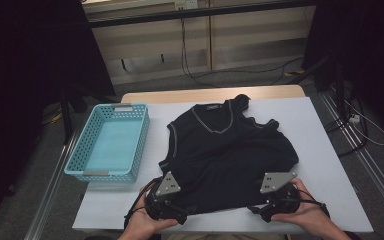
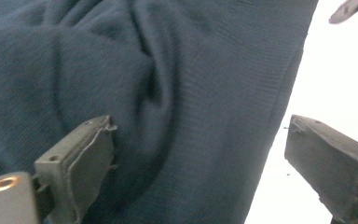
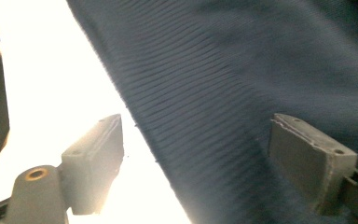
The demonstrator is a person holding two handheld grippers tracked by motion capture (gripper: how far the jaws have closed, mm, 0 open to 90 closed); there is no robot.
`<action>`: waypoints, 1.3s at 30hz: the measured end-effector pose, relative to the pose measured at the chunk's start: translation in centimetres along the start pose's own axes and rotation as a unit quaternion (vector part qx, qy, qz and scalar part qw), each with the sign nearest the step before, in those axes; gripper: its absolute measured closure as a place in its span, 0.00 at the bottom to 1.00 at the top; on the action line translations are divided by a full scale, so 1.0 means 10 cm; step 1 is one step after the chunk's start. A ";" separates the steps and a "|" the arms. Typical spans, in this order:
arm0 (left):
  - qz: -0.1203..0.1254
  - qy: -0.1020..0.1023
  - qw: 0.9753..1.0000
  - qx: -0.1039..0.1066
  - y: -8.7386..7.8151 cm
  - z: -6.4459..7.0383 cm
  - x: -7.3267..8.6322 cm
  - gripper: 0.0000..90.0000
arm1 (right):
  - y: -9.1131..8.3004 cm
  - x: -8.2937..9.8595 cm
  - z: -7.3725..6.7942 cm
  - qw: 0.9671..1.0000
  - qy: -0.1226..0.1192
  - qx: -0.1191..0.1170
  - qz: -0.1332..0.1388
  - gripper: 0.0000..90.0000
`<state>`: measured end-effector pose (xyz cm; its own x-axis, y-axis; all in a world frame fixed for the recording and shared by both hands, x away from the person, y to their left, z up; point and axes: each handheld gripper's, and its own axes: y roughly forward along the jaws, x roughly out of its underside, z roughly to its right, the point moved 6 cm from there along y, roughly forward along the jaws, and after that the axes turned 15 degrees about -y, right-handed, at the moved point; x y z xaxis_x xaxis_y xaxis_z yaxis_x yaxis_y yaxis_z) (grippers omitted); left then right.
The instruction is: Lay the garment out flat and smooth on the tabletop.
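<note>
Dark knit vest lies flat on the white table cover, neck end away from me, V-neck with light trim; small label at the back of the neck, too small to read. Fabric bunched near the upper right shoulder. Hem edge sits closest to me. My left gripper is at the vest's near-left corner, jaws spread apart with the knit edge between them, one jaw over fabric and the other over bare cover, not clamped. My right gripper is at the near-right corner, jaws likewise wide apart, straddling the ribbed hem edge, nothing pinched. Both my hands are at the table's near edge. Turquoise plastic basket stands left of the vest, apart from it. No readable writing anywhere.
</note>
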<state>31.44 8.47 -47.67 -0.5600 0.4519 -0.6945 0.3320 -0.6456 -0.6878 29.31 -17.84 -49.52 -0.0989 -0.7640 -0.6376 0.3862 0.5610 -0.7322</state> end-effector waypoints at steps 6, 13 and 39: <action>-0.021 0.019 0.999 -0.015 0.16 -0.03 -0.02 0.11 | 0.06 0.02 0.01 1.000 0.005 -0.022 -0.004 0.33; -0.012 0.004 1.000 -0.011 0.11 -0.11 -0.01 0.28 | 0.04 0.06 0.17 1.000 0.015 0.001 -0.001 0.74; -0.034 0.063 0.997 -0.026 0.13 0.04 0.08 0.85 | 0.00 0.05 0.12 1.000 0.020 -0.005 -0.009 0.92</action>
<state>31.14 7.69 -49.04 -0.4844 0.5696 -0.6640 0.3365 -0.5794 -0.7424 30.38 -18.58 -49.51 -0.1421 -0.7614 -0.6325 0.3748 0.5500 -0.7464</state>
